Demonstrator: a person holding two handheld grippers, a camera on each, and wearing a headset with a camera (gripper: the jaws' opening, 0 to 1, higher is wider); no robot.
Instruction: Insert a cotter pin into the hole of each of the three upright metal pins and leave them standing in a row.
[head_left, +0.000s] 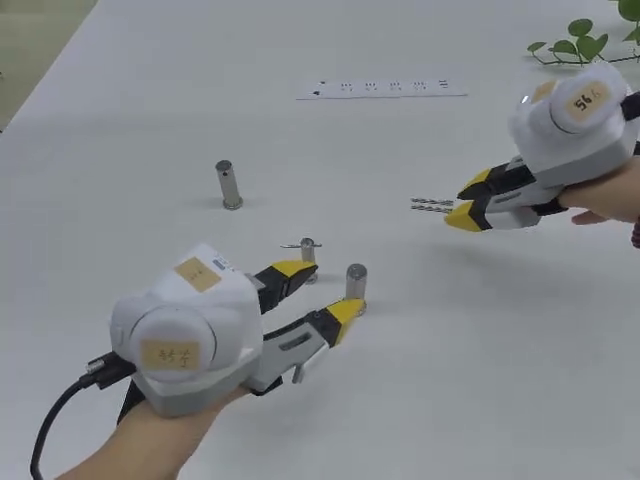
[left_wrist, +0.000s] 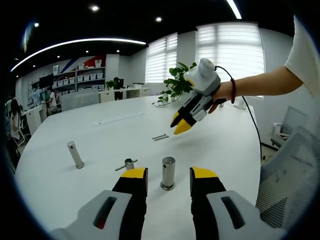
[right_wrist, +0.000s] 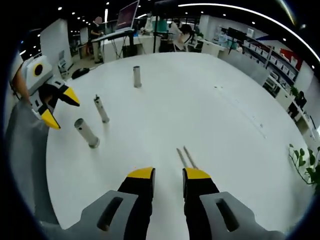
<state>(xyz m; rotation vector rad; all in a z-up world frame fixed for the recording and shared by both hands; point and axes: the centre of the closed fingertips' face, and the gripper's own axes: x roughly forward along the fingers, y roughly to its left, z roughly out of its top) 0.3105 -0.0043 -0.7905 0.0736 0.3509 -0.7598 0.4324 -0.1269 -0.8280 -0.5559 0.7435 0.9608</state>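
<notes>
left hand-held gripper (head_left: 325, 290), jaws apart | metal pin (head_left: 356, 285) just ahead

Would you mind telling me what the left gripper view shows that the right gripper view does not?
Left gripper view: windows with blinds, the right tool seen whole, a cotter pin through the middle pin. Right gripper view: a monitor, the left tool seen whole. Both: the far pin, middle pin, near pin, two loose cotter pins, the white table.
</notes>
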